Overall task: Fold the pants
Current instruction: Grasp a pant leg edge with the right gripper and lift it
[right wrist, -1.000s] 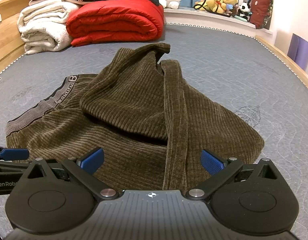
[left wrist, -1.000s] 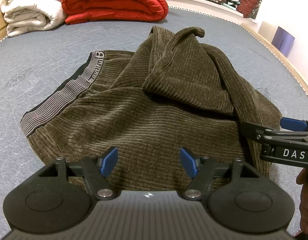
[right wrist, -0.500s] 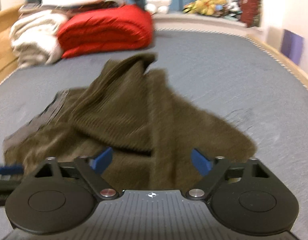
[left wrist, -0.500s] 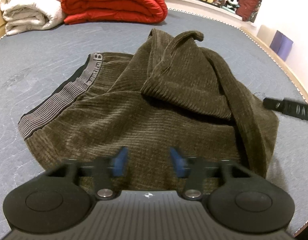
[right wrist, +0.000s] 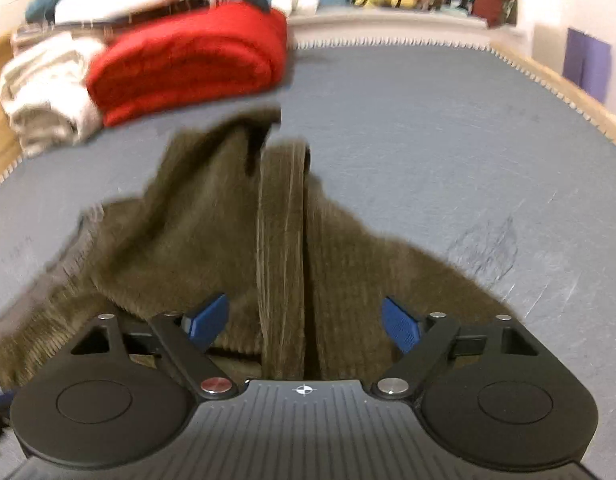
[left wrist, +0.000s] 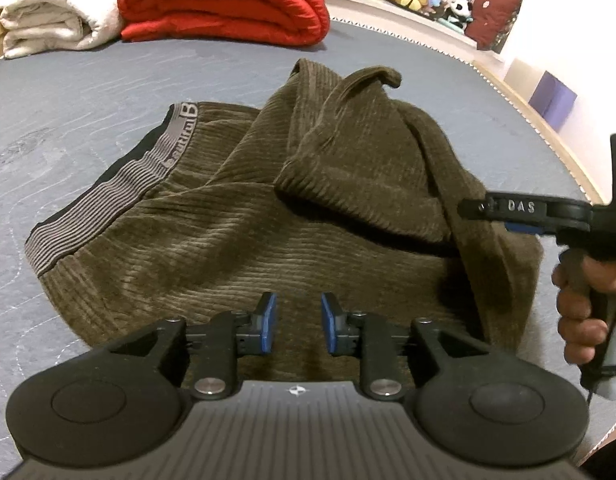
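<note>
Your pants (left wrist: 236, 240) lie crumpled in the middle of the frame on the grey mattress (left wrist: 88, 92), the striped waistband (left wrist: 108, 196) to the left and a leg folded over on top, right of centre. Your left gripper (left wrist: 295, 326) sits at the lower middle; its jaws have just been closing and stand narrowly apart, and you cannot tell whether they pinch the cloth beneath them. Your right gripper (right wrist: 304, 322) has its jaws wide apart, just opening further, over a raised ridge of cloth. A red quilt (left wrist: 224, 0) lies upper left.
</note>
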The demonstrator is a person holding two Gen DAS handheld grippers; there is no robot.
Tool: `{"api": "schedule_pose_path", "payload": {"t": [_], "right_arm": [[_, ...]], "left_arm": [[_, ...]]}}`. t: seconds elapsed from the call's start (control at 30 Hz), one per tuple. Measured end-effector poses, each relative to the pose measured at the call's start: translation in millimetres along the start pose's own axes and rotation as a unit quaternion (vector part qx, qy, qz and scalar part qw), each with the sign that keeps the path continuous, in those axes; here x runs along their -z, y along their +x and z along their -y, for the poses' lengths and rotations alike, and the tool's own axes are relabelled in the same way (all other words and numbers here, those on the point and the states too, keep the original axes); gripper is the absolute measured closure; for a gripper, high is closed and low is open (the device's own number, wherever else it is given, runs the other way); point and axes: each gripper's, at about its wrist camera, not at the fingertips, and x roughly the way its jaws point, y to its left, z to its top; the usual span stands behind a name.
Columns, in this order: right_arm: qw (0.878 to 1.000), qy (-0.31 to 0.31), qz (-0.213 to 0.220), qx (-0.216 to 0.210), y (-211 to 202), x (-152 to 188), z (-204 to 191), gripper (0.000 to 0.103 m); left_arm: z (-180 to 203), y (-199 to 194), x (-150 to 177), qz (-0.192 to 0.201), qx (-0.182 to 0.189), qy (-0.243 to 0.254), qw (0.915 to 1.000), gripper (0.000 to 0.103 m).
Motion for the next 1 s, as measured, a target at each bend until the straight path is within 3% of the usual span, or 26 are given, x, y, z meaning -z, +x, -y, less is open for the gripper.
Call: {"api": "schedule_pose_path", "payload": {"t": [0.07,0.13,0.23,0.4,0.47,0.57,0.8,0.87,1.0], "right_arm": [[1.0,-0.012,0.008,-0.014,8.5,-0.4,-4.4,0.022],[0.999,-0.042,0.016,0.009,15.4,0.2,-11.9,0.022],[0.998,-0.06,0.014,0.01,24.3,1.3,-16.6,0.027],[0.996,-0.084,0.016,0.026,30.0,2.2,-19.1,0.068],[0.997,-0.078,0.018,0.009,26.5,0.4,-17.3,0.081],[0.996,-0.077,0.042,0.005,10.6,-1.2,-14.4,0.093],[0.99,-0.014,0.138,-0.004,-51.0,-16.9,30.9,0.097],[0.986,0.006,0.164,0.012,-67.5,-16.0,48.0,0.103],[0.98,0.035,0.191,0.052,-93.4,-13.4,84.6,0.103]], "left_arm": [[-4.4,1.1,0.4,-0.005,-0.002,-0.006,1.0,0.069],[-7.7,0.6,0.0,-0.004,-0.006,-0.011,0.9999,0.067],[-10.2,1.9,-0.6,-0.002,-0.012,-0.012,0.9999,0.065],[-10.3,7.2,-1.2,-0.008,-0.016,-0.012,0.9998,0.065],[-8.3,7.4,-0.8,-0.008,-0.015,-0.01,0.9998,0.064],[-5.2,6.6,-0.2,-0.007,-0.013,-0.006,0.9999,0.06],[-1.9,5.5,1.7,-0.007,-0.011,-0.004,0.9999,0.06],[0.2,4.2,2.6,-0.007,-0.008,-0.002,0.9999,0.06],[5.1,1.7,5.0,-0.008,-0.003,0.002,1.0,0.059]]}}
